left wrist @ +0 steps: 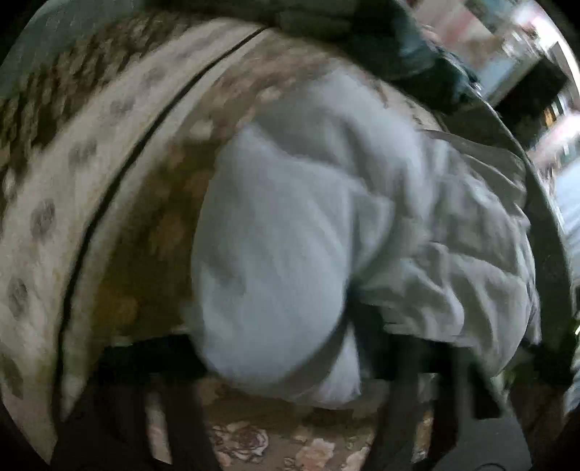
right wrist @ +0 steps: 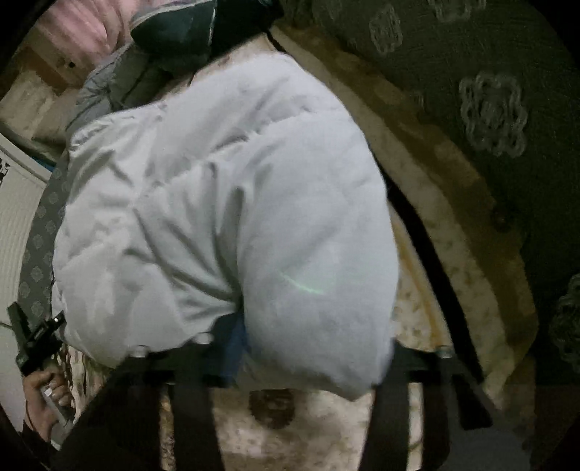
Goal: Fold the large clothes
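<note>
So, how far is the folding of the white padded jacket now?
Done: the white padded jacket looks doubled over into a bundle on the floral cover. In hand: both tongs sit against its near edge; their grip is hidden. Left: flattening it; the dark garments behind lie unfolded.

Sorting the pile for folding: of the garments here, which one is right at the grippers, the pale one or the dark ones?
The pale blue-white puffy jacket: it bulges right against the right gripper and the left gripper. The dark garments lie heaped behind it, farther away.
</note>
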{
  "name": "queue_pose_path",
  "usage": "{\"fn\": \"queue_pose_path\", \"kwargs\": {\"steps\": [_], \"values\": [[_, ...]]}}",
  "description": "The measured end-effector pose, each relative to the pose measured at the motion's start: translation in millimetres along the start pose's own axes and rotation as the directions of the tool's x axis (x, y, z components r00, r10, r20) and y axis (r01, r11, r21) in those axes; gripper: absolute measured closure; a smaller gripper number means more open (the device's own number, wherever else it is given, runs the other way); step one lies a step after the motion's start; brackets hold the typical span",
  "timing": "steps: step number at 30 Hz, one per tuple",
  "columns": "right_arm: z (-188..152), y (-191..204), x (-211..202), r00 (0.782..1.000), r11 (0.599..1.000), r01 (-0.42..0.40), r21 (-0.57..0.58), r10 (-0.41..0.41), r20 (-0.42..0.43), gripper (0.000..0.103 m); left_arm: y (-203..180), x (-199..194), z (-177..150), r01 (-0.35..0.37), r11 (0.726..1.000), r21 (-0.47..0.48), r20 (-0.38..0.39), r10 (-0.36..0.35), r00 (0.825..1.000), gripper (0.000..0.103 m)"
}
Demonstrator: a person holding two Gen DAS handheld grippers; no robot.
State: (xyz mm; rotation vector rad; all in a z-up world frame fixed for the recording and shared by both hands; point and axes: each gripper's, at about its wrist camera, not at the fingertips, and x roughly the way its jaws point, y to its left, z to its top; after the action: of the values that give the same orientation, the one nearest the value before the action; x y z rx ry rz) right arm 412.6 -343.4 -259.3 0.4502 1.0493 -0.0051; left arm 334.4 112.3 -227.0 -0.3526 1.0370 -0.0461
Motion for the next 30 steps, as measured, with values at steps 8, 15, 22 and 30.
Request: {"fn": "queue_pose_path", "kwargs": {"steps": [8,15,22,30], "values": [[-18,12,-65,0.994,0.997,-0.034,-0.064,0.04,0.104,0.078,-13,-57,-9,0.036,0.998,0.047,0.052,-0.039,0.998,0.083],[-56,-27,-92,0.999,0.998,-0.001,-0.062,0.003,0.032,0.066,-27,-107,-60,0.044,0.993,0.106,0.013,-0.046,0.999,0.081],[-84,3,-158,0.972,0.929,0.206,-0.306,-0.158,0.175,0.019,-12,-143,-96,-0.01,1.0,0.004,0.002,0.01,1.0,0.027],[-114,36,-263,0.861,0.948,0.2,-0.246,-0.05,0.506,0.004,-28,-252,-93,-0.272,0.959,0.08,0.479,0.202,0.854,0.003]]}}
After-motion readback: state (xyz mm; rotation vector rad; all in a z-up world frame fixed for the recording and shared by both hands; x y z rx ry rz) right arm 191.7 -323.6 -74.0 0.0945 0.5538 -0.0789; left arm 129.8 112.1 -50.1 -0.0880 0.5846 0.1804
